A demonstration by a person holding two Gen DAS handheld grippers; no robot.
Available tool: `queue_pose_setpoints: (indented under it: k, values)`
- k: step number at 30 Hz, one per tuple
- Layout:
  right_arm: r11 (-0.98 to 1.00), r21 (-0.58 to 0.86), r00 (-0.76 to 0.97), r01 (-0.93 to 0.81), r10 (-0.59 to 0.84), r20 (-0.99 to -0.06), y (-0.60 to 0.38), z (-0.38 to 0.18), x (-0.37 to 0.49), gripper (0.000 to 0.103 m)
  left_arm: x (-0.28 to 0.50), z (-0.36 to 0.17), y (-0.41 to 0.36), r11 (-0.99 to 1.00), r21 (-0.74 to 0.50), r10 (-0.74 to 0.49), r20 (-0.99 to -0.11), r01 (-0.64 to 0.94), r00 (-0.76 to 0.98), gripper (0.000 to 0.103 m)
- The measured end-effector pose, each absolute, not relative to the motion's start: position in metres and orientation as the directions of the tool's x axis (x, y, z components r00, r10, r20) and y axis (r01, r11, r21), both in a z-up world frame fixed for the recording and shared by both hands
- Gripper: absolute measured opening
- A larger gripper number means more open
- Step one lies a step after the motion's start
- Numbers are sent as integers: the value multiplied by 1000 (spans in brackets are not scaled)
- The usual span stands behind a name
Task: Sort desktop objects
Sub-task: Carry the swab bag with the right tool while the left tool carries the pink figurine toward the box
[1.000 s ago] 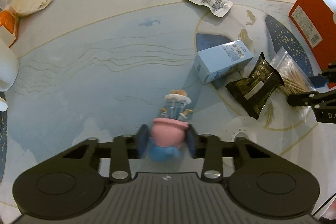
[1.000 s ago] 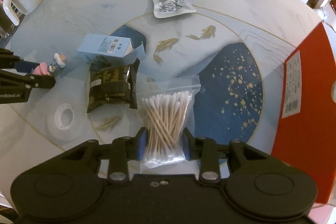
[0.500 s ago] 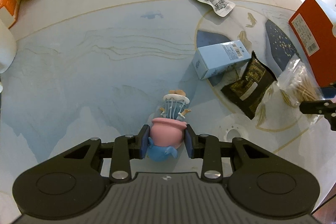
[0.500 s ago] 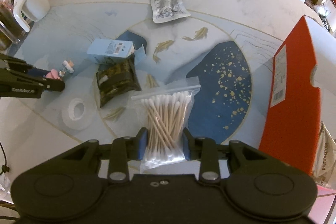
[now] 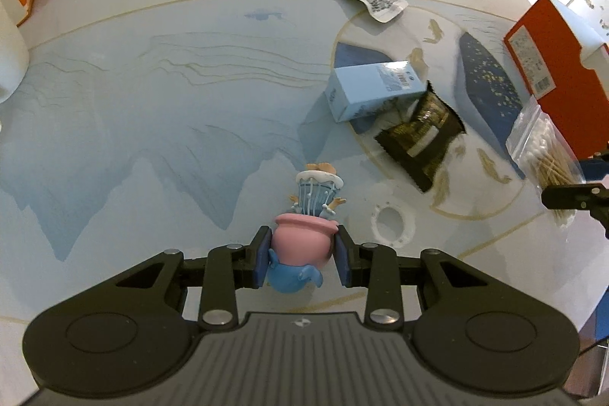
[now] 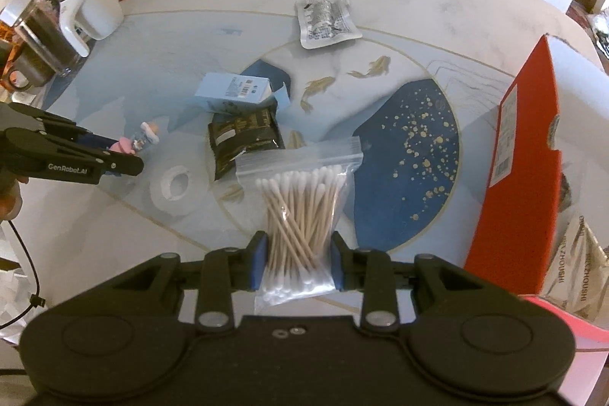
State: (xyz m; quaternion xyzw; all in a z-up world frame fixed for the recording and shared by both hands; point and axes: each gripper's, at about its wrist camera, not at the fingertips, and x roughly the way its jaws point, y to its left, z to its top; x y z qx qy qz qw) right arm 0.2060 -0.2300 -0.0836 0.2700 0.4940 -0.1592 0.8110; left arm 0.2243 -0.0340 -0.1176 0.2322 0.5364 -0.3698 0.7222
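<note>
Nearest, the right gripper point(image 6: 298, 263) is clamped on the bag of cotton swabs point(image 6: 300, 212), held above the table point(image 6: 418, 6), the swabs' long axis pointing away along the fingers. The red box point(image 6: 517, 185) stands just to its right, the likely drop spot. Left of it, the left gripper point(image 5: 302, 261) pinches the pink-and-blue figurine point(image 5: 304, 242). Farther out lie the tape roll point(image 6: 173, 183), black pouch point(image 6: 243, 136), blue carton point(image 6: 232, 94) and silver sachet point(image 6: 325, 21).

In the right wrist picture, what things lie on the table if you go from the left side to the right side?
White mug → figurine held by the left tool → tape roll → black packet → bag of cotton swabs in the right tool → red box.
</note>
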Motion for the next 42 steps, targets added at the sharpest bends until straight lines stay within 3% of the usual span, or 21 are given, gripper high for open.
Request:
queue_pose_setpoints:
  k: [17, 27, 42]
  values:
    - [758, 348, 528, 552, 6, -849, -251, -50, 167, 32, 197, -81, -45, 570, -40, -312, -935, 821, 171, 33]
    - [756, 322, 541, 570, -51, -839, -278, -24, 132, 32, 179, -59, -69, 537, -89, -354, -926, 839, 128, 33]
    - [699, 264, 497, 665, -150, -855, -335, -39, 65, 32, 140, -32, -139, 459, -37, -389, -907, 888, 163, 33]
